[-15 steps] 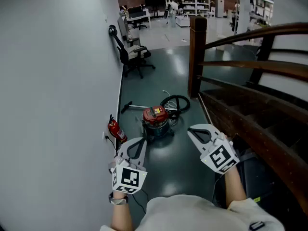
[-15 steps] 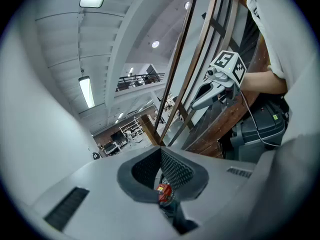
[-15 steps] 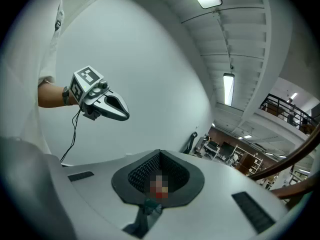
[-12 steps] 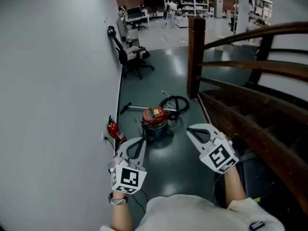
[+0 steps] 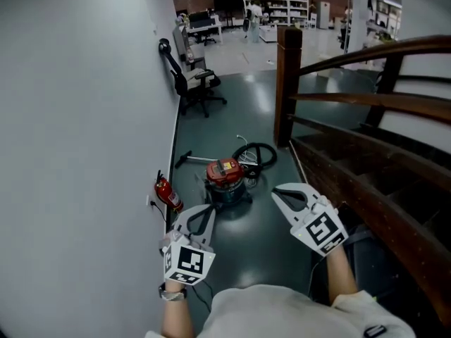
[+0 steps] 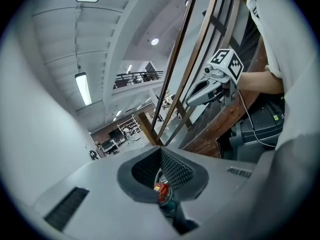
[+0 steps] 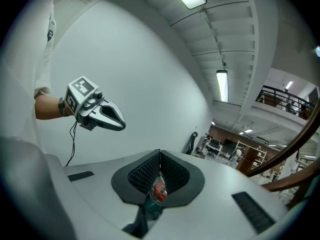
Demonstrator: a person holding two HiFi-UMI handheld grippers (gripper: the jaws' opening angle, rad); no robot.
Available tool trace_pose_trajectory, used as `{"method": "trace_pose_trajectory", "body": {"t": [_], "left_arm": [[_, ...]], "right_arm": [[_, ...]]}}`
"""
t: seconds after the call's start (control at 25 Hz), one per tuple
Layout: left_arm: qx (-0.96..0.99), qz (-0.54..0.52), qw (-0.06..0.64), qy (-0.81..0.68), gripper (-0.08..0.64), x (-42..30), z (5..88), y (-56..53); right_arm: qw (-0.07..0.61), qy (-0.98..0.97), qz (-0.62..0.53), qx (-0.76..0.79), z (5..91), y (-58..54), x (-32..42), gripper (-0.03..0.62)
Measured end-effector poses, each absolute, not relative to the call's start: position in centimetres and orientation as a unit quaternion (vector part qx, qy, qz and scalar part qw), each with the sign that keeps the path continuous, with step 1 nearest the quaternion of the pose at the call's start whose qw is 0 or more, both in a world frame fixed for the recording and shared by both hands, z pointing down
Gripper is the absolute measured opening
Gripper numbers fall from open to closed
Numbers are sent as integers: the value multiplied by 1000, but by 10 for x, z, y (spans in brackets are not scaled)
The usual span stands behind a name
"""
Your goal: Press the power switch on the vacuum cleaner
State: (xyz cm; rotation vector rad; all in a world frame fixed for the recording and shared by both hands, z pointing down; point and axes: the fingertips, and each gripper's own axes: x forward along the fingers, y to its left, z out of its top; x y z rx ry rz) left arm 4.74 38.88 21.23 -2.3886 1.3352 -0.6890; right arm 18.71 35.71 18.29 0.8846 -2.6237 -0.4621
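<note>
On the dark floor (image 5: 262,111) ahead of the person, the vacuum cleaner (image 5: 227,187) stands upright with its drum axis vertical and its red lid (image 5: 225,167) facing up, close to the wall (image 5: 84,118) and well apart from both grippers. Seen from the head view, the unit lies at about 1 o'clock from the left gripper (image 5: 206,210) and at about 10 o'clock from the right gripper (image 5: 277,194). The left gripper appears slightly nearer. Both sets of jaws are closed tip to tip and hold nothing. In each gripper view the vacuum cleaner shows only as a small distant shape low in the notch behind the meeting tips, so it sits below the line of the jaws. The power switch cannot be made out at this range and is presumed to be on the lid. A black hose (image 5: 258,151) is coiled at 1 o'clock of the drum, and a wand (image 5: 192,157) lies at 10 o'clock. The coming move therefore calls for an advance and a descent, with the closed tip arriving on the lid from above.
</note>
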Motion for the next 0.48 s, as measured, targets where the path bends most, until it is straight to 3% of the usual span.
{"method": "trace_pose_trajectory", "body": {"t": [0.48], "left_arm": [[-831, -246, 137, 480, 0, 78, 231, 382]], "right_arm": [[125, -944, -119, 282, 182, 350, 217, 28]]}}
